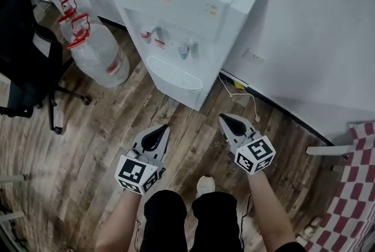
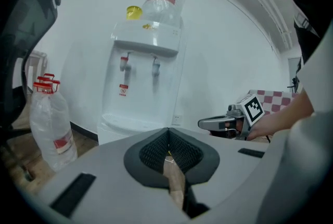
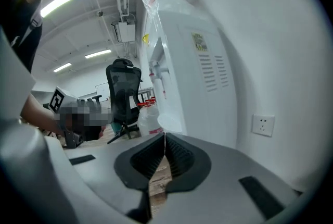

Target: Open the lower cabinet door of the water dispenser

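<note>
Straight ahead of both jaws, water dispenser set against wall, left gripper and right gripper held shut and empty, wooden floor left bare between, bottles and chair placed beyond left jaws.

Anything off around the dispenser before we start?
A white cord trails loose across the floor right of the water dispenser, its end lying free below the wall socket, apparently unplugged. Nothing else looks spilled or damaged.
</note>
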